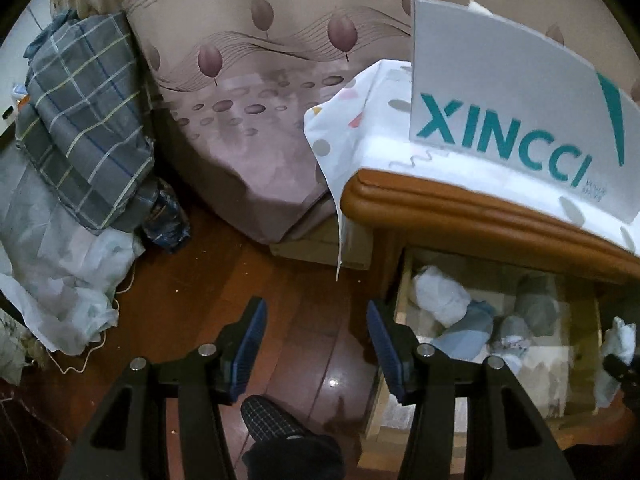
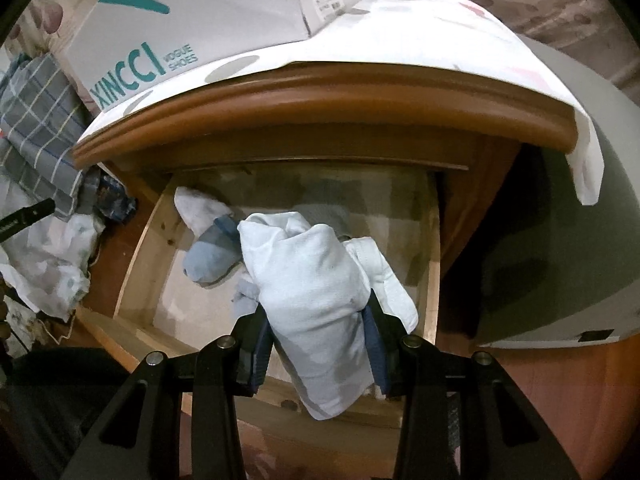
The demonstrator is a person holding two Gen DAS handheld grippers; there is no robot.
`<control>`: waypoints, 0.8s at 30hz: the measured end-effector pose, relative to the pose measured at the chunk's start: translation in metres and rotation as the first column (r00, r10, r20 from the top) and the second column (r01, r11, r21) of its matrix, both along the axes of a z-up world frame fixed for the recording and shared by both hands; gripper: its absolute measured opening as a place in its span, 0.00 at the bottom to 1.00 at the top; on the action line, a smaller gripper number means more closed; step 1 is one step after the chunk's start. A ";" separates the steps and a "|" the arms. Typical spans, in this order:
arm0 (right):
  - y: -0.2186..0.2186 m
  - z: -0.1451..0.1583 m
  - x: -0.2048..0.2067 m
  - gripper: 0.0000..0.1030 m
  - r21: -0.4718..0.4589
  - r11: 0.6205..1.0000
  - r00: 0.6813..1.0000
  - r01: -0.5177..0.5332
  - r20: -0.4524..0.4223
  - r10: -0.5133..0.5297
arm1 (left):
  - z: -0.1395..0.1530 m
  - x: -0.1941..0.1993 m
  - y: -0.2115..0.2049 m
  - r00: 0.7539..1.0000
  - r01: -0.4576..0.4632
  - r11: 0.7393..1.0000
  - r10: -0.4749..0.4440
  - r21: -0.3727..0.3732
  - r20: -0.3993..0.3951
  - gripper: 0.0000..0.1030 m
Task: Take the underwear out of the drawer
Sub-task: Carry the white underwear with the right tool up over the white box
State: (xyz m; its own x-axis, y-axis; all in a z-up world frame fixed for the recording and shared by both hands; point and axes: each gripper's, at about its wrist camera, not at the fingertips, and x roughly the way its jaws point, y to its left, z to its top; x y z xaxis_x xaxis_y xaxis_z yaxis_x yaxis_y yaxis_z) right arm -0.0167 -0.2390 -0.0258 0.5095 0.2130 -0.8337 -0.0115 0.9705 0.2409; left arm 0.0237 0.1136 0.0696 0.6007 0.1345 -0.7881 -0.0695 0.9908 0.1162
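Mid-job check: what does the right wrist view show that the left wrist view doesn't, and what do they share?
Only the right wrist view: the right tool shut on a white garment above the open drawer, and a grey rounded object beside the cabinet.

Only the left wrist view: the left tool open and empty over the wooden floor, and the bed's pink leaf-print sheet.

Both: the drawer, its light blue garment, the XINCCI shoebox and the plaid bedding.

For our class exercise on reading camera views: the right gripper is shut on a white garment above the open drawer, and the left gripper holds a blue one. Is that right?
Not quite. The left gripper holds nothing: in the left wrist view its jaws stand open over bare floor. The rest stands: the right gripper is shut on the white garment above the open drawer.
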 end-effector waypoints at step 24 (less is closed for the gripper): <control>0.009 0.126 -0.005 0.37 -0.026 0.998 0.988 -0.053 0.142 0.056 | -0.015 -0.006 -0.009 0.998 0.031 0.999 -0.032 0.020 0.060 0.52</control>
State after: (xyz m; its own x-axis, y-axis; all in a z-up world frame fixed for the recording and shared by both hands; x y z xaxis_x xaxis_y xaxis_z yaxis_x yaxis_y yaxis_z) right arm -0.0221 -0.2298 0.0998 0.6118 0.2264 -0.7579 -0.0974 0.9724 0.2118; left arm 0.0180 0.1049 0.0545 0.6513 0.1294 -0.7477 -0.0460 0.9903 0.1313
